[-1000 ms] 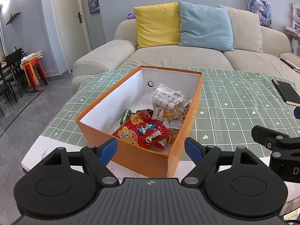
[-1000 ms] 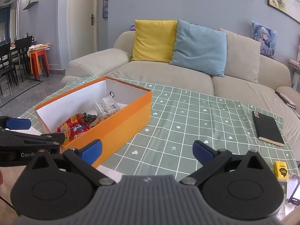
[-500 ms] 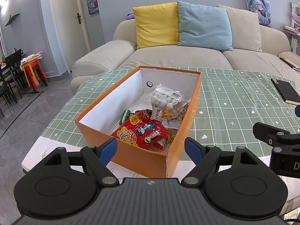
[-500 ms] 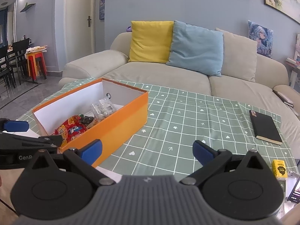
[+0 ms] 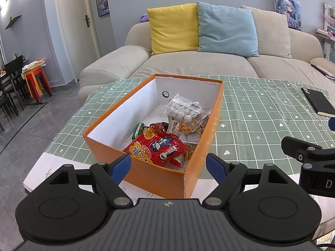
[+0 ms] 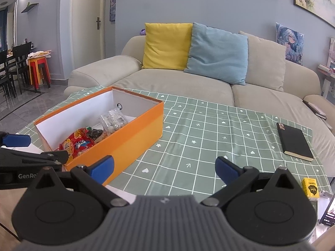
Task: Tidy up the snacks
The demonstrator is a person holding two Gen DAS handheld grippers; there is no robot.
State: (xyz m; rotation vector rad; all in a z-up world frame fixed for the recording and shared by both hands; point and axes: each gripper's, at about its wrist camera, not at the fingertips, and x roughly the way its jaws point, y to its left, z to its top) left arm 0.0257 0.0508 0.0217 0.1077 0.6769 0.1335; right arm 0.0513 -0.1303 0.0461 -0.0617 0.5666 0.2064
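Observation:
An orange box [image 5: 108, 146] with white inner walls stands on the green checked tablecloth [image 5: 261, 121]. Inside lie a red snack bag [image 5: 157, 146], a clear bag of white balls [image 5: 183, 109] and other small packets. The box also shows in the right wrist view [image 6: 129, 138], left of centre. My left gripper [image 5: 168, 166] is open and empty, just before the box's near end. My right gripper [image 6: 164, 167] is open and empty, above the cloth to the right of the box.
A black notebook [image 6: 294, 143] lies on the cloth at the right. A small yellow box [image 6: 311, 187] sits near the table's right front corner. A beige sofa [image 5: 188, 62] with cushions stands behind the table. Chairs and a red stool [image 5: 36, 79] stand at the far left.
Both grippers have drifted back slightly from the box and stayed open and empty. Nothing in the box moved.

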